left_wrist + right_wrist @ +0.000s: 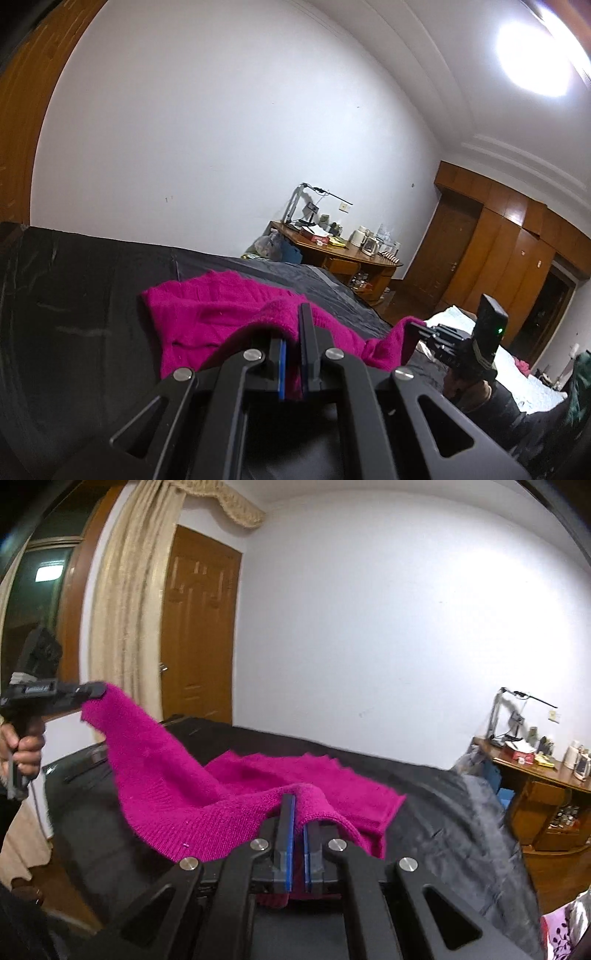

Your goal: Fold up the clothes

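Note:
A magenta knitted garment [229, 786] lies partly on a bed covered with a black sheet [436, 812]. My left gripper [293, 332] is shut on one edge of the garment [221, 306] and holds it lifted; it also shows at the left of the right wrist view [92, 692]. My right gripper [299, 812] is shut on another edge, with cloth draped over its fingers. It shows in the left wrist view [410, 332] at the right. The cloth hangs between the two grippers, its far part resting on the sheet.
A wooden desk [332, 254] with kettles, boxes and a lamp stands beyond the bed by the white wall. Wooden wardrobes [509, 243] line the right. A wooden door [199, 638] and beige curtain [122, 602] are at the left. A white quilt [517, 373] lies at the right.

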Demonstrator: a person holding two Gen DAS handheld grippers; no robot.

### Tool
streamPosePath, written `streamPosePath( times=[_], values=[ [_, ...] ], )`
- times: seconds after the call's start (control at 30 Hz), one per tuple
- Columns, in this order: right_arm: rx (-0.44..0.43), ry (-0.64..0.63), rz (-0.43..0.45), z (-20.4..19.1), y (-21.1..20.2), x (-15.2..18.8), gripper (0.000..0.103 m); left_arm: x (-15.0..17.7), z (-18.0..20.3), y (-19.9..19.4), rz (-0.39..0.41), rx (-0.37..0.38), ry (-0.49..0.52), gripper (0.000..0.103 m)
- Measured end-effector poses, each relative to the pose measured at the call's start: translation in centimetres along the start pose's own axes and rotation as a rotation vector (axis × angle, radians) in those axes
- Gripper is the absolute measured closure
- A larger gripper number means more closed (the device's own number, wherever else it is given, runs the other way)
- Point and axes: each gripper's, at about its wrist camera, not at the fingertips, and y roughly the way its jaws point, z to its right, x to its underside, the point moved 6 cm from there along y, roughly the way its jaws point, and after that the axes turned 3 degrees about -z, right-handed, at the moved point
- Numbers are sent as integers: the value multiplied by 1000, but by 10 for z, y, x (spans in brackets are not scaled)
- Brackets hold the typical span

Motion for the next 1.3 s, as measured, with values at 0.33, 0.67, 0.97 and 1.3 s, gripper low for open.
streamPosePath(
  times=[0.33, 0.67, 0.97, 1.3],
  values=[
    [75, 93, -55, 59, 107, -51, 99, -45, -60, 72, -15, -16, -105, 97],
    [135, 212, -219, 109, 239, -45, 99, -56, -172, 198, -139, -105, -261, 97],
    [153, 318, -404, 138, 315, 8, 99, -13, -245, 278, -284, -170, -377, 95],
    [-79, 647, -397, 160, 311, 18, 98, -10, -263, 277, -272, -174, -464, 19]
  ],
)
